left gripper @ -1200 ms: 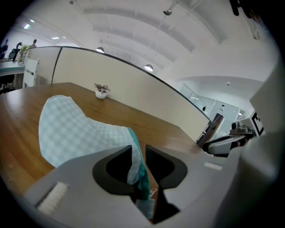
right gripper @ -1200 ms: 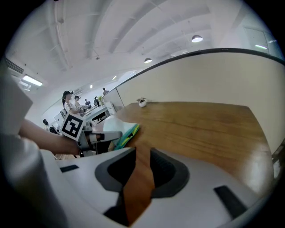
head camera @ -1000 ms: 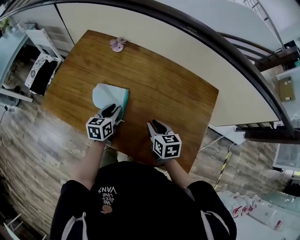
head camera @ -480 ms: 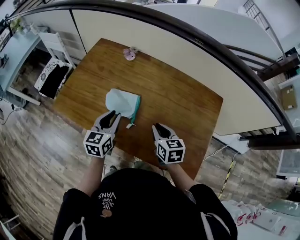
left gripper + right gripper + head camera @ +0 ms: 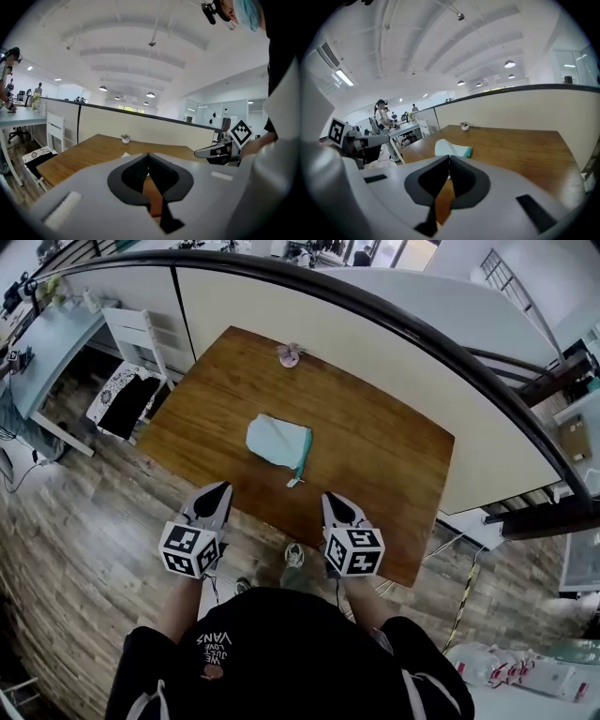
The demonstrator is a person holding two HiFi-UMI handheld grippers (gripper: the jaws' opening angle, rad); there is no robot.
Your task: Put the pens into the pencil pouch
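Note:
A pale teal pencil pouch (image 5: pixel 279 442) lies flat on the wooden table (image 5: pixel 375 456), its zip pull hanging toward the near edge. The right gripper view shows the pouch (image 5: pixel 452 149) just beyond the jaw tips. No pens show in any view. My left gripper (image 5: pixel 224 487) is held off the table's near edge, to the left and back from the pouch, shut with nothing in it. My right gripper (image 5: pixel 332 498) hovers over the near edge, also shut and empty. In the left gripper view the tips (image 5: pixel 148 154) meet, and the right gripper (image 5: pixel 208 152) shows at the right.
A small pink ornament (image 5: pixel 289 356) stands at the table's far edge by a cream partition wall (image 5: pixel 394 343). A white chair (image 5: pixel 131 362) stands left of the table. Wood-pattern floor lies under my grippers, with a shoe (image 5: pixel 294 555) below. People work at desks (image 5: pixel 386 117) far left.
Both grippers have pulled back from the pouch toward the person and risen, the left one furthest. Their jaws have gone from open to shut. The pouch now lies alone on the table.

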